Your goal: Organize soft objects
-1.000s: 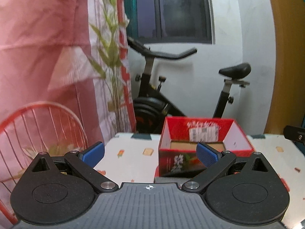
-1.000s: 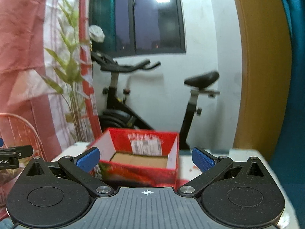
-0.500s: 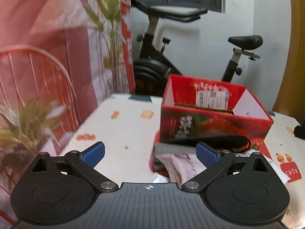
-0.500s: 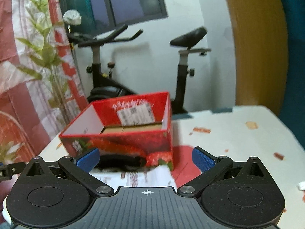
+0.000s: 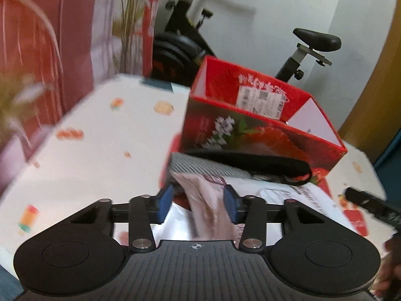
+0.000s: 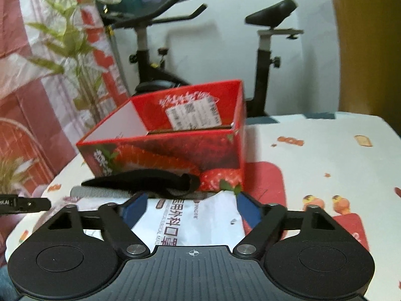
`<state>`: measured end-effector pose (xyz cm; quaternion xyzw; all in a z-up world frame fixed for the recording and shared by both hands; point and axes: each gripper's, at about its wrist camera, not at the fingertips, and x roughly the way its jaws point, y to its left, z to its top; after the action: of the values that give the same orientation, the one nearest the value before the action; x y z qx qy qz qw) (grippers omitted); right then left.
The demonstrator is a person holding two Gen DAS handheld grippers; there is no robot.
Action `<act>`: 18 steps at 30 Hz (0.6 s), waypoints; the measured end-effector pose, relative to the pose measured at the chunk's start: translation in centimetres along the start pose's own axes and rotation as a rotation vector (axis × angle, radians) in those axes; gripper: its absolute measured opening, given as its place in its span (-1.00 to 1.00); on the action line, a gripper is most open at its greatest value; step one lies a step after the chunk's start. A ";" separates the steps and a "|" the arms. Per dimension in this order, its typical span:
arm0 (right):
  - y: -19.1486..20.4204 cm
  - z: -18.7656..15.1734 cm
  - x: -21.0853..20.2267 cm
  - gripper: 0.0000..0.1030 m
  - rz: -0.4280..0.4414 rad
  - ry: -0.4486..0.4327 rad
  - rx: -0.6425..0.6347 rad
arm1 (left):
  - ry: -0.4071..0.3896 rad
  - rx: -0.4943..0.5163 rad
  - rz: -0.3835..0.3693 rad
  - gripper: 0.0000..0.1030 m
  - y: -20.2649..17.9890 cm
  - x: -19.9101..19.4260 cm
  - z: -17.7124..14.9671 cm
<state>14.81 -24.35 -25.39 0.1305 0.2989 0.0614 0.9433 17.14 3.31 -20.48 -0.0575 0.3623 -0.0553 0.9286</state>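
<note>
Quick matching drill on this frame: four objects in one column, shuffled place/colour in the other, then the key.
Things
1. red box
2. black strap
3. white packet
4. pink packet

Descriptions
A. between the closing jaws of the left gripper
B. open-topped, strawberry print, at the back
C. dark band lying along the box's front foot
D. printed with characters, between the closing jaws of the right gripper

Pairs: 1-B, 2-C, 3-D, 4-A

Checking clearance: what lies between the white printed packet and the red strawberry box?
A black strap over a grey ribbed piece, seen in the right wrist view.
</note>
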 end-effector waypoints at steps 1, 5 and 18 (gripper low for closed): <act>0.0 0.0 0.5 0.41 0.004 0.013 -0.010 | 0.018 -0.025 -0.019 -0.26 0.1 0.4 0.0; -0.1 -0.2 2.4 0.38 0.017 0.067 -0.022 | 0.058 -0.033 -0.039 -0.30 0.0 1.8 -0.5; -3.1 0.0 6.4 0.54 0.064 0.181 0.093 | 0.140 -0.052 -0.082 -0.27 0.3 4.1 -1.3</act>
<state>20.13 -26.07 -29.80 0.1774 0.3811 0.0888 0.9030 19.27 2.98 -24.19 -0.0922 0.4250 -0.0877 0.8962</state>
